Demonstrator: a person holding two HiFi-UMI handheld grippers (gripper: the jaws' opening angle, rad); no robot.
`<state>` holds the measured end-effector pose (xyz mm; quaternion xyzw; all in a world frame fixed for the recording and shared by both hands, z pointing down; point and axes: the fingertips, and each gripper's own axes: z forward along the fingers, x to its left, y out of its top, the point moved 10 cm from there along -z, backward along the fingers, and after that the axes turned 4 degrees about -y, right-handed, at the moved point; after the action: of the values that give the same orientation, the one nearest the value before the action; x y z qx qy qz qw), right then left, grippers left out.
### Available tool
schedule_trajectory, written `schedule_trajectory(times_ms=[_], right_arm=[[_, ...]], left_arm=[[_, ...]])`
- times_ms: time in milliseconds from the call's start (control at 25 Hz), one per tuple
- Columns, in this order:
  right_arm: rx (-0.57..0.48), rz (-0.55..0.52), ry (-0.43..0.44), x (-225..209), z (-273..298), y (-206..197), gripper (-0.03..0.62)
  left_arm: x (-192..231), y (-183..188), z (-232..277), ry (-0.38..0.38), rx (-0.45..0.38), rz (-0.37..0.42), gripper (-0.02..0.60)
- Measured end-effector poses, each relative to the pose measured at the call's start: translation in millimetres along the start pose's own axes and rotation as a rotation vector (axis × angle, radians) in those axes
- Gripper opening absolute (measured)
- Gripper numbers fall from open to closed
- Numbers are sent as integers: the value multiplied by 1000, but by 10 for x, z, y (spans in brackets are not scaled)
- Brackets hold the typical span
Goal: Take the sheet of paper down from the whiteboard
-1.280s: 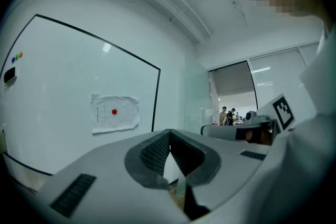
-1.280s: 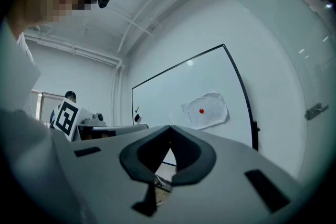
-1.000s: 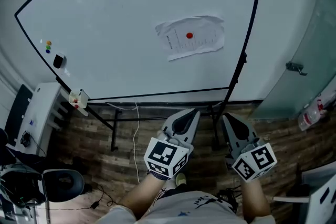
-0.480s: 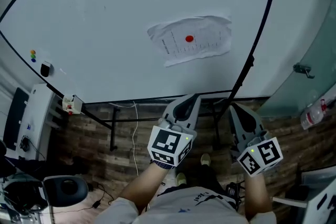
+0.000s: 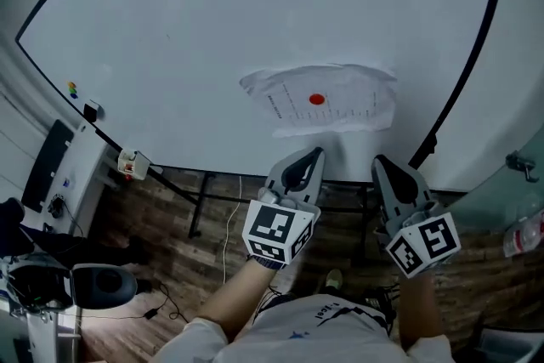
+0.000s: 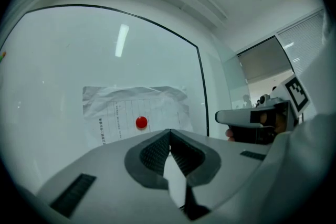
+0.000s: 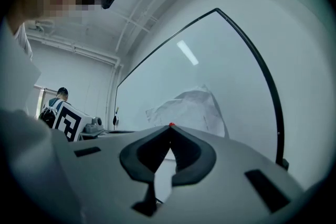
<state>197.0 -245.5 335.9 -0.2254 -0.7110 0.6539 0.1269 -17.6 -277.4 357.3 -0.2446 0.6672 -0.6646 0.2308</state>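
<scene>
Head view: left gripper (image 5: pixel 314 154) and right gripper (image 5: pixel 379 161) pressed together, empty — open both, pinch the sheet of paper (image 5: pixel 357 104) by its edge before you lift the red magnet (image 5: pixel 316 99).

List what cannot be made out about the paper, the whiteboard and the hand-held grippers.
- Print on the sheet of paper: too small, head view.
- Sheet's lower right part: left gripper view, behind the left hand-held gripper.
- Red dot: right gripper view, nearly hidden by the right hand-held gripper.
- Whiteboard top: cut off by head view's upper edge.
</scene>
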Motion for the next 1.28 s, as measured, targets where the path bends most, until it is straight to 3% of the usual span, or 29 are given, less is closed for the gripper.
schedule_trajectory(times_ms=[200,360,480,560,680,800,1280], right_arm=[[2,-3,15,-259,234,30,12],[3,-46,-6,-408,356,45,14],[15,-89,-31,-529,423,91,15],[20,-125,-53,-599,461,118,17],[29,-178,-70,-690,535,149,53],[27,-219,-80,-765,599,186,84],[-17,-348,-38,-838,801,301,87]], left_arm=[[76,-1,260,40,5,10,14],[181,108,379,146,-52,108,15],[214,99,518,210,-49,189,23],[228,58,617,236,-33,219,113],[267,16,740,278,-21,243,160],[309,21,816,326,-35,268,163],[356,-23,927,424,-74,308,156]])
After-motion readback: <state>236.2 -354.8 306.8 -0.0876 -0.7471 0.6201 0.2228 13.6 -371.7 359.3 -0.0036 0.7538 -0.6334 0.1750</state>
